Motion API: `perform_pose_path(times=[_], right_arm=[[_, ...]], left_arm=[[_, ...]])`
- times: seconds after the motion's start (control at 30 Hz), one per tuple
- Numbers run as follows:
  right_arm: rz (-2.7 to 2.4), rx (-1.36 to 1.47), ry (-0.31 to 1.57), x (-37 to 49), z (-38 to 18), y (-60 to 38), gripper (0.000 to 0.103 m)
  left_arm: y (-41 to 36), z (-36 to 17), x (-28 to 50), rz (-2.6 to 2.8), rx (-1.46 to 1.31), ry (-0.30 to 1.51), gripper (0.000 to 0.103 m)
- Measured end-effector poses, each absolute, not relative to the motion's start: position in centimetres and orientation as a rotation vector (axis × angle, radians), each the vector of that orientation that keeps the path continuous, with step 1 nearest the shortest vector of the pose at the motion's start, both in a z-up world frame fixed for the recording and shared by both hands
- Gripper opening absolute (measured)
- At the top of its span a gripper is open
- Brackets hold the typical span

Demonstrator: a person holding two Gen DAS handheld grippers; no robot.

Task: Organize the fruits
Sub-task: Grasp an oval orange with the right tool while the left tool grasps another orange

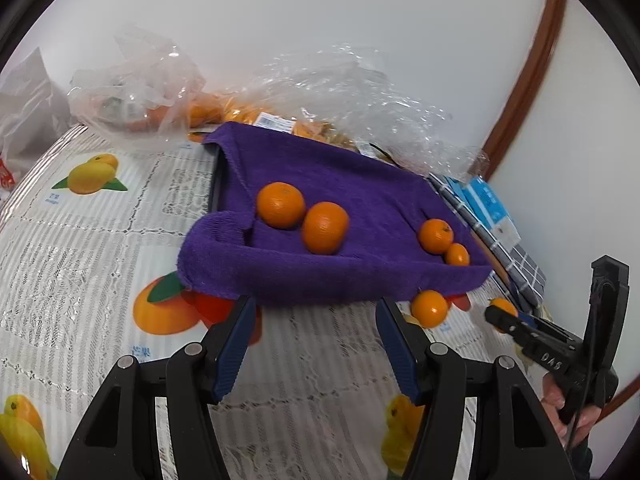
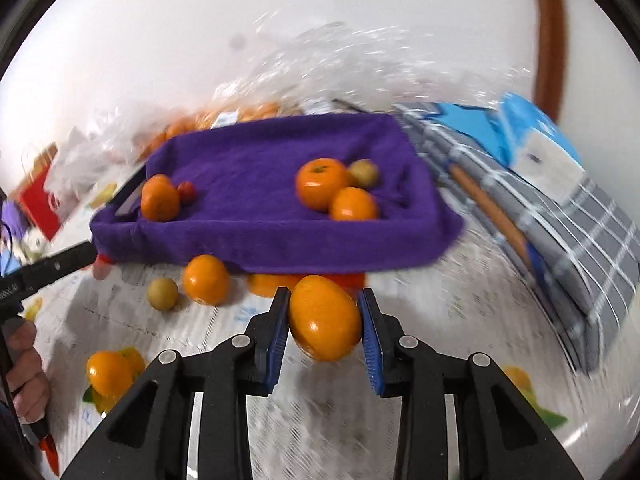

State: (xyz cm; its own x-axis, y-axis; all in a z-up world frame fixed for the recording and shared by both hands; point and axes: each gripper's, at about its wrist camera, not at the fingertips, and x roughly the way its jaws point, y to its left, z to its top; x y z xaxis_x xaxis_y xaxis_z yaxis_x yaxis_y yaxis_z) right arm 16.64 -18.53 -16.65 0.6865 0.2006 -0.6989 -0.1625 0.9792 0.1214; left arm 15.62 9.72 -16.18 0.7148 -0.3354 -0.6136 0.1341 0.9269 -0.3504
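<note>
Fruit in play is an oval orange (image 2: 325, 317) clamped between the blue pads of the right claw (image 2: 324, 320); its long axis runs from about 11 o'clock to 5 o'clock in the right wrist view, tilted rather than upright. It hangs over the desk (image 2: 440, 320), just in front of the purple towel-lined tray (image 2: 260, 248), whose long side lies across the view at 12 o'clock.

Inside the tray, two oranges (image 2: 320, 184) touch at the 1 o'clock side with a small yellowish fruit (image 2: 363, 173) against them, and at 10 o'clock another orange (image 2: 159, 200) sits against a tiny red fruit (image 2: 186, 191).

On the desk before the tray's front edge, at 10 o'clock from the held orange, a loose orange (image 2: 205, 280) lies just beside a small tan fruit (image 2: 163, 293).

The left claw (image 1: 316, 344) is released, pads spread wide with nothing between them, pointing at the tray's front wall. Behind the tray at 12 o'clock lie crumpled clear plastic bags (image 1: 140, 92); a grey checked cloth (image 2: 560, 248) sits at 3 o'clock.
</note>
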Motion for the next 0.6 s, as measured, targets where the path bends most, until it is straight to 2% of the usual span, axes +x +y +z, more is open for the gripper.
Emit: perform_pose_path(times=[0.23, 0.6], right_arm=[[0.131, -0.033, 0.757, 13.2, -16.4, -20.9, 0.034], [0.219, 0.131, 0.736, 12.4, -16.3, -23.8, 0.034]], left_arm=[[8.1, -16.0, 13.2, -0.353, -0.31, 0.759, 0.06], [2.6, -17.1, 10.0, -0.394, -0.18, 0.849, 0.06]])
